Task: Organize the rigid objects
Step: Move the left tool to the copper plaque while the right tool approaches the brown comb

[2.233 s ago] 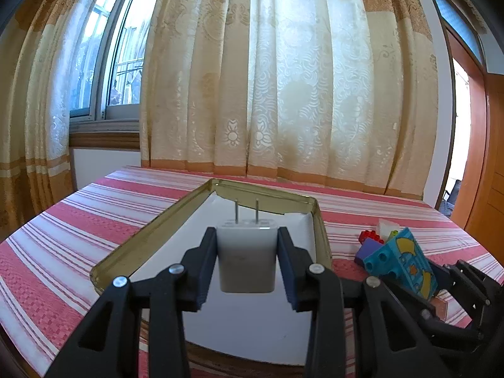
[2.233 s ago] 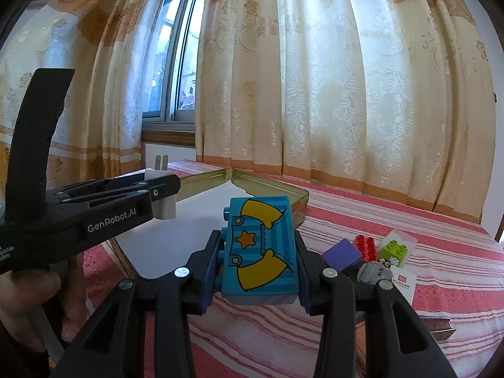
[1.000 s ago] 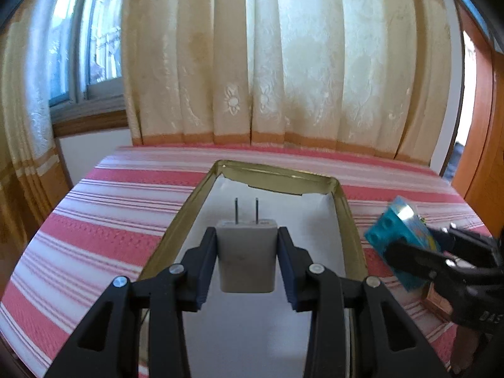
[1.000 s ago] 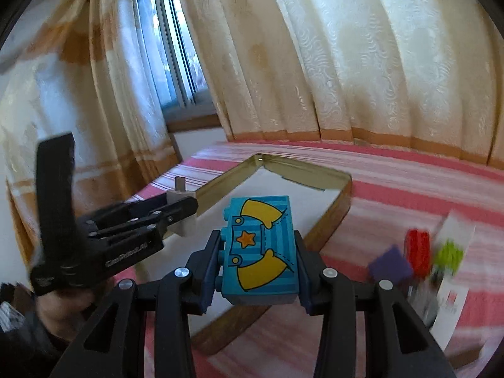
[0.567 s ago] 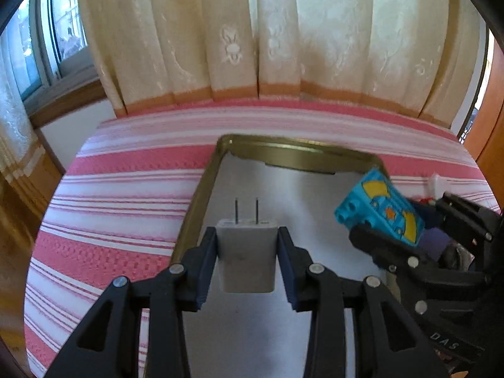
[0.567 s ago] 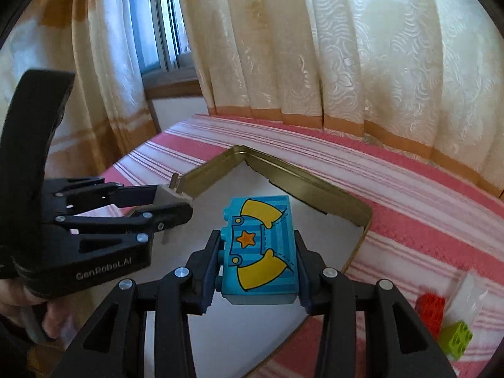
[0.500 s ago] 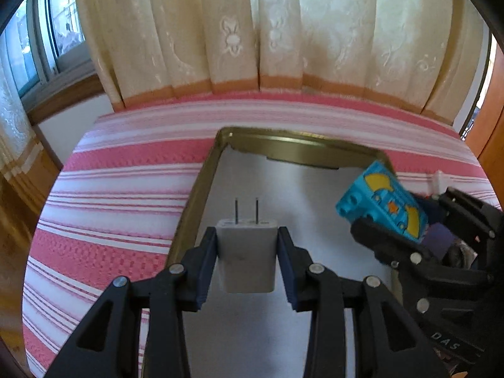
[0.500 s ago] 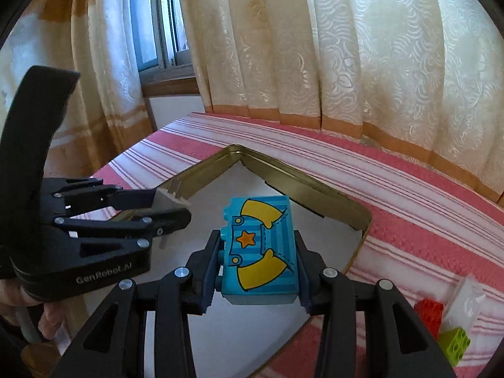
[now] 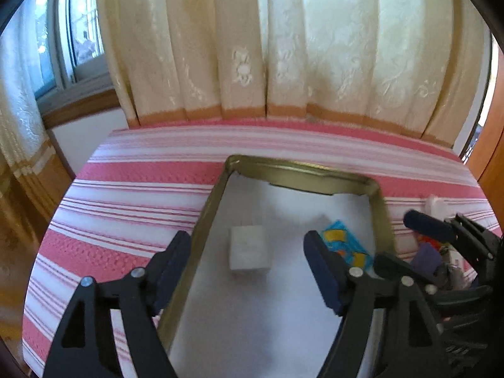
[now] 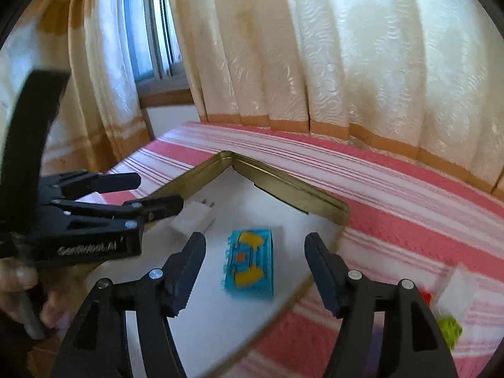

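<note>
A white plug adapter [image 9: 249, 247] lies on the white floor of the gold-rimmed tray [image 9: 299, 174]. My left gripper [image 9: 250, 271] is open and empty just above it. A blue toy block with yellow shapes [image 10: 250, 263] lies in the tray too, and it shows in the left wrist view [image 9: 345, 247]. My right gripper [image 10: 253, 271] is open and empty above the block. In the right wrist view the adapter [image 10: 193, 215] sits by the tray's left rim [image 10: 283, 186], partly behind the left gripper [image 10: 148, 195].
The tray sits on a red and white striped tablecloth [image 9: 141, 173]. Right of the tray lie loose pieces: a green brick [image 10: 452, 330], a red brick [image 10: 426, 297], a clear white piece [image 10: 461, 286] and a purple block [image 9: 426, 256]. Curtains hang behind the table.
Both grippers have opened. The adapter and the blue block have left the jaws and now lie on the tray floor. Both grippers have lifted back a little.
</note>
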